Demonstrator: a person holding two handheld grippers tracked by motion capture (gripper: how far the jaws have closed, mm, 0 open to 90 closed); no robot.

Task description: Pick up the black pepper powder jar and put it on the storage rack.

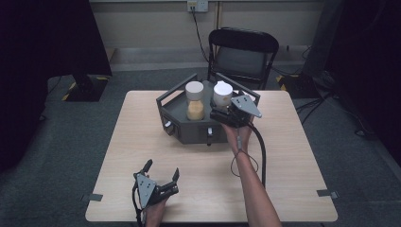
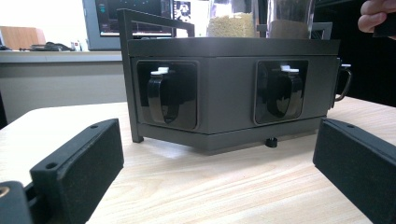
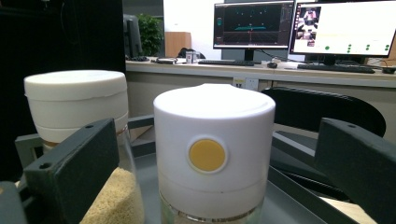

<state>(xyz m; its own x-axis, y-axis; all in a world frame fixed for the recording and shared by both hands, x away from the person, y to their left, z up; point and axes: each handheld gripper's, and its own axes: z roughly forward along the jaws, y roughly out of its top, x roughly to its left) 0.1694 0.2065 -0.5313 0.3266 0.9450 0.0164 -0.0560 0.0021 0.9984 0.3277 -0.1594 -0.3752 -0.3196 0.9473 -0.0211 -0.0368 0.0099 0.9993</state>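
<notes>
The right tool (image 1: pixel 226 115) is spread wide around the right jar (image 3: pixel 214 149) in the far grey tray (image 1: pixel 189 132), not squeezing it. A bump could tip that jar into the grain jar (image 1: pixel 195 100). The left tool (image 1: pixel 163 176) rests spread open on the near table (image 1: pixel 283 156).

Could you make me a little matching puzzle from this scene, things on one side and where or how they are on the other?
Things:
1. white-capped glass jar with the yellow button
2. white-capped glass jar of pale grains
3. left gripper
4. black folding chair

Places or states:
A. behind the light wooden table
B. low over the near part of the table, jaws open
C. between the right gripper's open jaws
D. in the dark grey tray, on the left

Pairs: 1-C, 2-D, 3-B, 4-A
</notes>
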